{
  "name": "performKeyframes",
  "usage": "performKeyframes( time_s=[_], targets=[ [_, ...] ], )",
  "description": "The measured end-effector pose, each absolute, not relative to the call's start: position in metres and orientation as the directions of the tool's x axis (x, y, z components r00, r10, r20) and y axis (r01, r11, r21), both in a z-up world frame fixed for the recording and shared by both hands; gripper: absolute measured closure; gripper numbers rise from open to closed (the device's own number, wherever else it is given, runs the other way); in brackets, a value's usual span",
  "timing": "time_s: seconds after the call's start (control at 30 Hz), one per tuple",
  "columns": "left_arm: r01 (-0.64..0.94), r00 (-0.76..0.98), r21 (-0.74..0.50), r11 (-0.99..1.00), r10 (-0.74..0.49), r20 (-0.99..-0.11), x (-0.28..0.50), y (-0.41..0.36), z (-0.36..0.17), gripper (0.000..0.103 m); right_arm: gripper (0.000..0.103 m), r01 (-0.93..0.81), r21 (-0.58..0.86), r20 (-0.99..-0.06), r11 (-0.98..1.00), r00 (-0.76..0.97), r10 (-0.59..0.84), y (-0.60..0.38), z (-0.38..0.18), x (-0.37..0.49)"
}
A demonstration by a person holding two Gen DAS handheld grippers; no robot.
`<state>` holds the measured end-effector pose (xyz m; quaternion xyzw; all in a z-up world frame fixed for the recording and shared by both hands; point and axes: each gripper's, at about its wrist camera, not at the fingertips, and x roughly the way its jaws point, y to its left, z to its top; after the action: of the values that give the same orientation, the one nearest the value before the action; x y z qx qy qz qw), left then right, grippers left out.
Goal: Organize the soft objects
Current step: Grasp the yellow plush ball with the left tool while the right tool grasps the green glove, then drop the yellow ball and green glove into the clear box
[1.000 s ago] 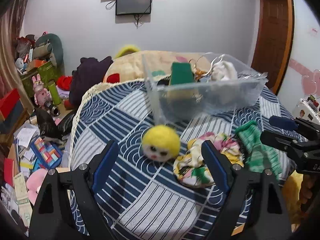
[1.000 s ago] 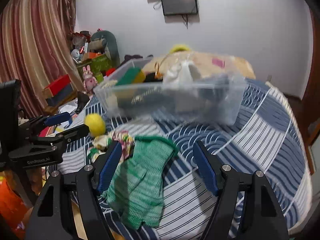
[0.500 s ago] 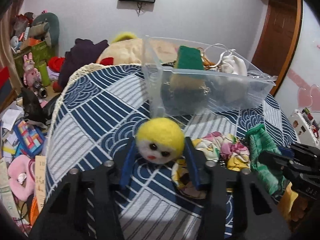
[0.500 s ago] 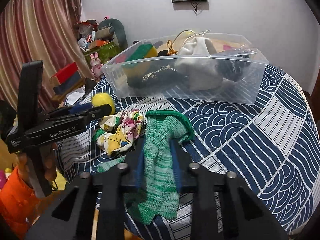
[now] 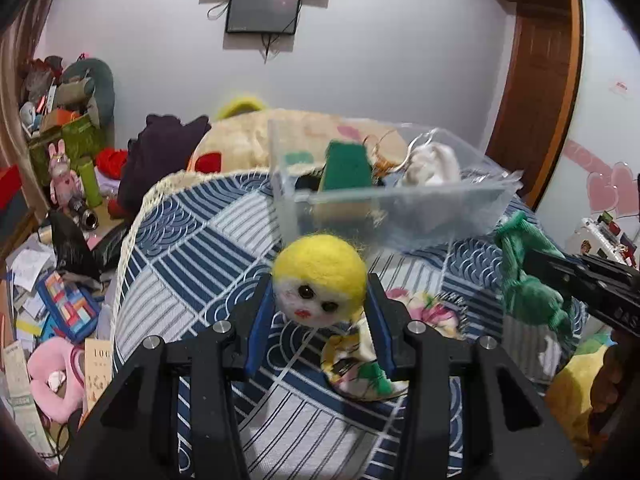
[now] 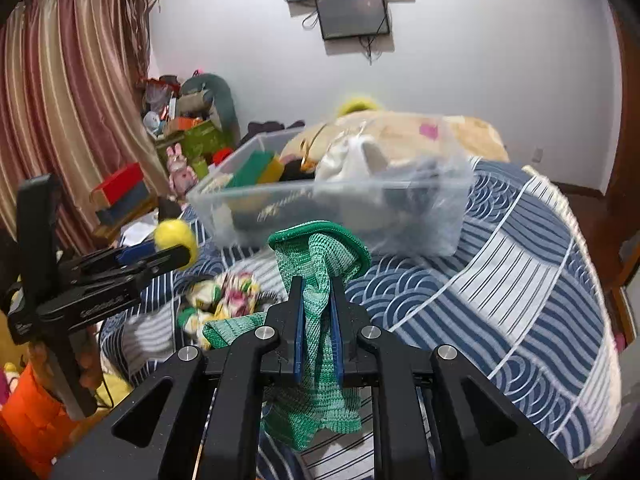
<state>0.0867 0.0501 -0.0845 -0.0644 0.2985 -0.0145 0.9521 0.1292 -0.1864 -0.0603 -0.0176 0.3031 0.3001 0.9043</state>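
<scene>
Blue-patterned bedcover (image 6: 500,280) carries a clear bin (image 6: 328,204). Before the bin, the right gripper (image 6: 317,320) pinches a green glove (image 6: 320,280), the left gripper (image 5: 318,312) clamps a yellow felt head (image 5: 320,276), both lifted; a floral cloth (image 5: 360,360) lies below them.

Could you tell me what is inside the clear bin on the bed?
In the bin: a green-and-yellow sponge, a white cloth and dark items. Its blurred walls hide the bottom.
</scene>
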Motion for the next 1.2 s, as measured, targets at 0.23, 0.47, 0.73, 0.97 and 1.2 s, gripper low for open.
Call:
performKeyframes(
  time_s=[0.23, 0.47, 0.73, 0.97, 1.2],
  targets=[
    [0.027, 0.856, -0.130, 0.991, -0.090, -0.509, 0.088, 0.040, -0.056, 0.059, 0.093, -0.531, 0.117, -0.474, 0.839, 0.712, 0.517, -0.186, -0.028, 0.141],
    [0.067, 0.871, -0.119, 0.991, -0.116, -0.478, 0.104, 0.029, -0.036, 0.059, 0.093, -0.516, 0.081, -0.411, 0.853, 0.763, 0.500, -0.179, -0.006, 0.152],
    [0.127, 0.845, -0.115, 0.985, -0.169, -0.507, 0.137, 0.015, -0.030, 0.059, 0.093, -0.494, 0.050, -0.397, 0.868, 0.787, 0.471, -0.169, 0.001, 0.174],
    [0.117, 0.818, -0.161, 0.980, -0.187, -0.543, 0.165, 0.016, -0.044, 0.059, 0.093, -0.512, 0.017, -0.444, 0.859, 0.766, 0.465, -0.149, -0.011, 0.193],
    [0.118, 0.794, -0.201, 0.972, -0.214, -0.569, 0.190, 0.016, -0.054, 0.059, 0.093, -0.515, -0.016, -0.501, 0.857, 0.746, 0.439, -0.133, -0.029, 0.212]
  ],
)
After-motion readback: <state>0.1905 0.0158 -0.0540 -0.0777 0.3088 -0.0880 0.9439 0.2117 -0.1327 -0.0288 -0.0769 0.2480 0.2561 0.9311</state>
